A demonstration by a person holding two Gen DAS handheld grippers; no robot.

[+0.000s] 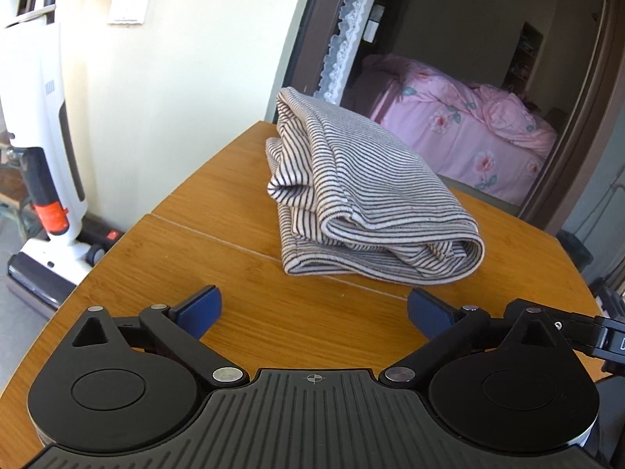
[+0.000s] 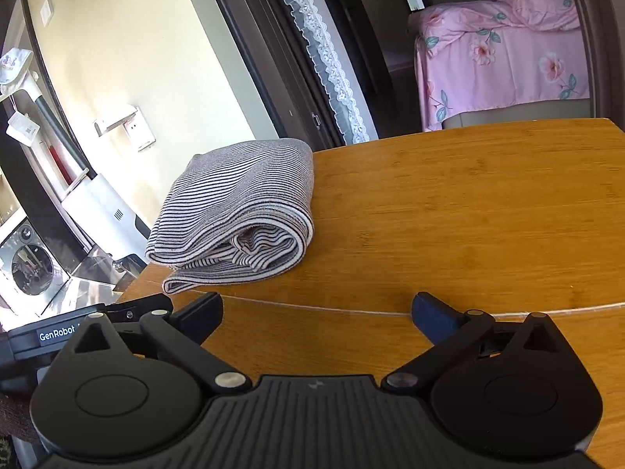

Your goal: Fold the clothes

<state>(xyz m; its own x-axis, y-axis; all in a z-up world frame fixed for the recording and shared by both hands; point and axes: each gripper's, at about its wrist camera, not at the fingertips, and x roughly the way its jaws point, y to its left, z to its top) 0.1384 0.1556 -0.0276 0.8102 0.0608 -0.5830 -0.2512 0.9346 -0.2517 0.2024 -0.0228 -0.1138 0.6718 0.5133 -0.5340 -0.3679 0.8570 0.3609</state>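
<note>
A black-and-white striped garment (image 1: 363, 191) lies folded into a thick bundle on the wooden table (image 1: 218, 258), its rolled edge facing me. My left gripper (image 1: 314, 310) is open just short of the bundle, nothing between its blue pads. The same striped garment (image 2: 238, 211) sits at the table's left edge in the right wrist view. My right gripper (image 2: 316, 312) stands open over bare wood (image 2: 468, 215), to the right of and nearer than the bundle, holding nothing. The left gripper's body (image 2: 78, 328) shows at the lower left there.
A seam (image 2: 351, 310) runs across the tabletop. A white upright vacuum cleaner (image 1: 43, 148) stands on the floor left of the table. Behind the table a doorway with a lace curtain (image 1: 343, 27) opens onto a bed with pink floral bedding (image 1: 468, 133). A washing machine (image 2: 27, 262) is far left.
</note>
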